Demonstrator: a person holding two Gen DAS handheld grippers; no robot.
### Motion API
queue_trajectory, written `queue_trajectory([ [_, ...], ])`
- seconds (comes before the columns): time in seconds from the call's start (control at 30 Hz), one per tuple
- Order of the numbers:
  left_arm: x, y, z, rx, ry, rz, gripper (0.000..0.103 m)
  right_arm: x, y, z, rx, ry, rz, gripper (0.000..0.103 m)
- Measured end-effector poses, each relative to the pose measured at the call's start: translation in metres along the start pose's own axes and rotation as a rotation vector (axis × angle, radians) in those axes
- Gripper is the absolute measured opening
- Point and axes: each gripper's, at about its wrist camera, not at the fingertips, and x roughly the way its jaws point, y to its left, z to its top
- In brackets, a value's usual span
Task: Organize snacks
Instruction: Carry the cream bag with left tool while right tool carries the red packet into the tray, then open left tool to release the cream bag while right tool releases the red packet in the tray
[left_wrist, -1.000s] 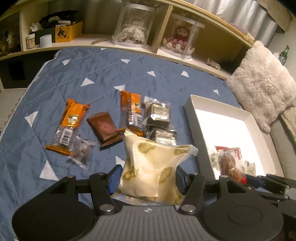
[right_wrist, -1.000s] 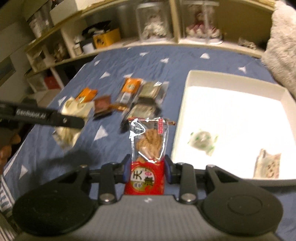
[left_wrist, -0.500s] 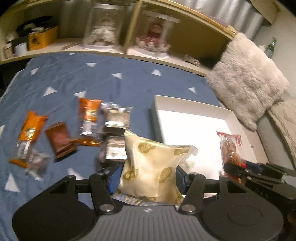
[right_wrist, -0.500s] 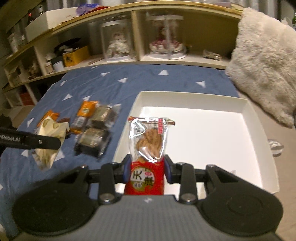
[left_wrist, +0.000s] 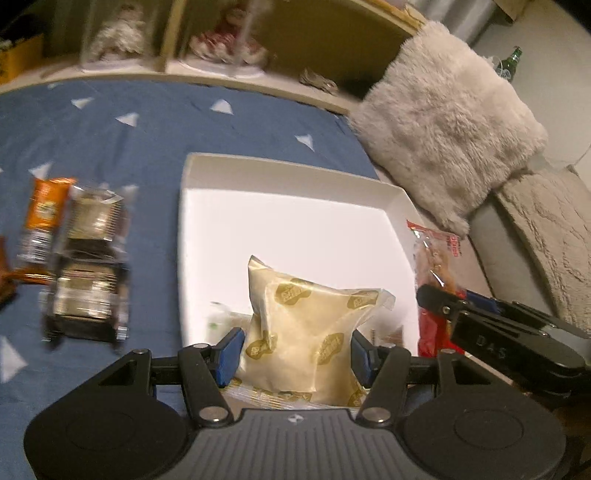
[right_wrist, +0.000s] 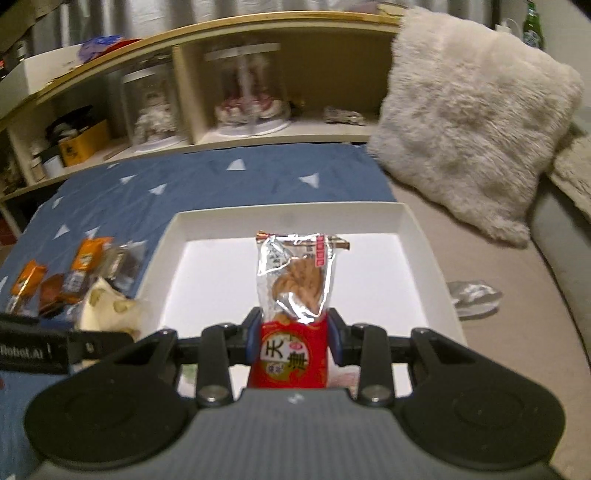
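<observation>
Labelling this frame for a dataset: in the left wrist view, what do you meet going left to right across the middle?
Orange snack bar → dark wrapped snacks → white tray → red cracker packet → fluffy pillow.

A bed carries it all, spread with a blue quilt dotted with white triangles. On the quilt sits a shallow white tray, its right edge past the blue cloth, over a plain grey-beige sheet. Left of the tray, a cluster of snacks lies flat on the quilt: an orange-wrapped bar, two dark packets in clear wrap just beside it, one nearer than the other, and a brown packet further left. A crumpled silvery wrapper lies on the sheet right of the tray. A fluffy cream cushion rests at the head end.
</observation>
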Motion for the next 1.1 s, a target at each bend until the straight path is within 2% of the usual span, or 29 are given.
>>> queue_trajectory([
  [0.3,0.050,-0.022,-0.007,-0.057,0.092,-0.058,0.060,0.025,-0.038,-0.005,0.008,0.024,-0.083,0.041],
  [0.53,0.076,-0.010,-0.005,-0.159,0.102,-0.011,0.060,0.047,-0.057,-0.010,-0.028,0.028,-0.119,0.042],
  [0.83,0.083,-0.010,-0.004,-0.178,0.080,0.041,0.062,0.073,-0.067,-0.012,-0.044,0.078,-0.149,0.043],
  [0.9,0.082,-0.010,-0.005,-0.181,0.086,0.029,0.065,0.074,-0.069,-0.012,-0.032,0.085,-0.139,0.049],
  [0.97,0.080,-0.011,-0.004,-0.181,0.092,0.020,0.068,0.072,-0.072,-0.011,0.003,0.094,-0.135,0.065],
  [1.0,0.079,-0.013,-0.004,-0.176,0.093,0.018,0.068,0.071,-0.073,-0.011,0.014,0.097,-0.138,0.069],
  [1.03,0.077,-0.014,-0.003,-0.167,0.091,0.017,0.069,0.068,-0.074,-0.011,0.022,0.093,-0.141,0.073],
  [1.1,0.072,-0.016,-0.003,-0.152,0.085,0.012,0.069,0.064,-0.075,-0.011,0.038,0.097,-0.141,0.073],
])
